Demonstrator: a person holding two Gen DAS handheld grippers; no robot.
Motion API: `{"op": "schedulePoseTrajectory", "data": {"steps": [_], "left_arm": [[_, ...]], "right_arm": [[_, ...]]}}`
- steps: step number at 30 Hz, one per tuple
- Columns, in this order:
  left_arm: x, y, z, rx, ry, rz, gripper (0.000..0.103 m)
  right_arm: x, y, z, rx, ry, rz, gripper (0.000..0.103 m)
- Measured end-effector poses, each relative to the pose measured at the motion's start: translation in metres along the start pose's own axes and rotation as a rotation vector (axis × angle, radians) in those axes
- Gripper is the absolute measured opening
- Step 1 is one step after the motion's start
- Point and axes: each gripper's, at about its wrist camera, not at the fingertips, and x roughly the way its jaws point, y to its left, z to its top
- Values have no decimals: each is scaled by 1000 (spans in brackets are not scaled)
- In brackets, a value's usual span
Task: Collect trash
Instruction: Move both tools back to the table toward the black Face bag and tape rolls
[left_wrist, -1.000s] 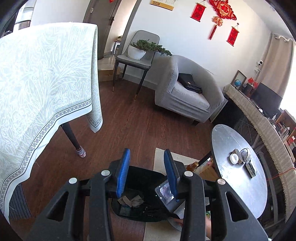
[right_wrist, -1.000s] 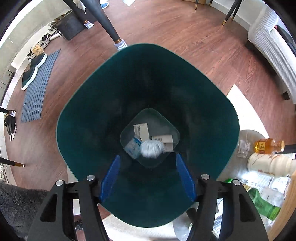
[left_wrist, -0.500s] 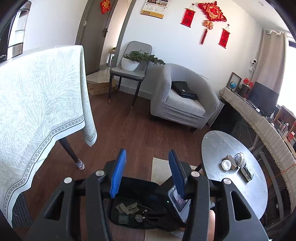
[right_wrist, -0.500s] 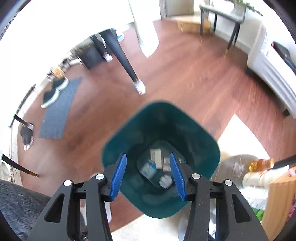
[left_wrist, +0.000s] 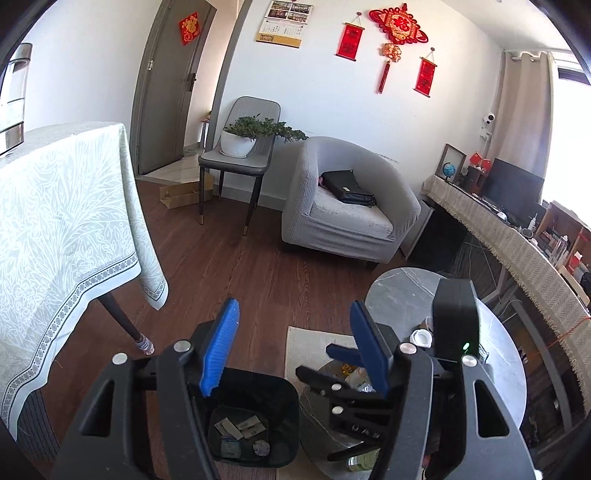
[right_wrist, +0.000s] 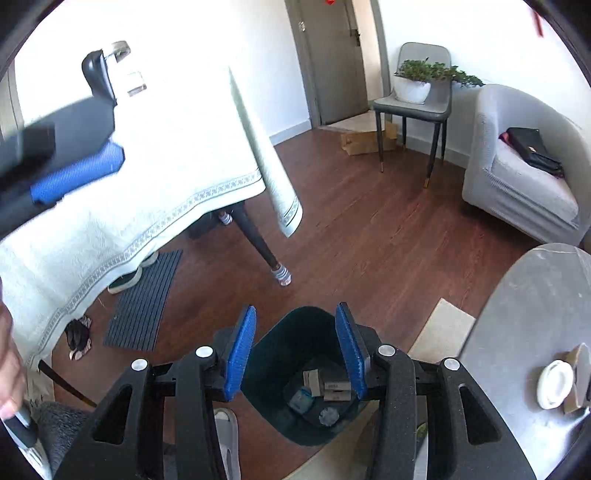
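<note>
Both grippers held above a dark green trash bin standing on wood floor, bin rim just beside the edge of a round grey marble table and a beige mat.

Open floor runs from the bin toward the grey armchair and grey dining chair. The tablecloth-covered table overhangs on the left, one socked leg near the bin.

Left gripper: jaws wide apart, just been opening, nothing between the blue pads. Right gripper: jaws have just been closing, partly apart now, empty; the bin shows through the gap.

In the bin, on the bottom:
- about three flat paper or card pieces
- one bluish wrapper
- one crumpled grey wad

On the marble table: one white round lid beside a small cardboard piece. Bottles show under the right gripper in the left view; count unclear.

Counts:
- two chairs
- one potted plant on the dining chair
- one black bag on the armchair
</note>
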Motion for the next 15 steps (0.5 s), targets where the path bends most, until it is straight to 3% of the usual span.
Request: {"op": "schedulePoseTrajectory", "data": {"steps": [9, 15], "left_arm": [[33, -65, -21, 116, 45, -58, 67], [64, -108, -35, 159, 111, -152, 67]], "right_arm": [[-76, -58, -6, 37, -97, -117, 45], [-120, -105, -26, 88, -127, -210, 46]]}}
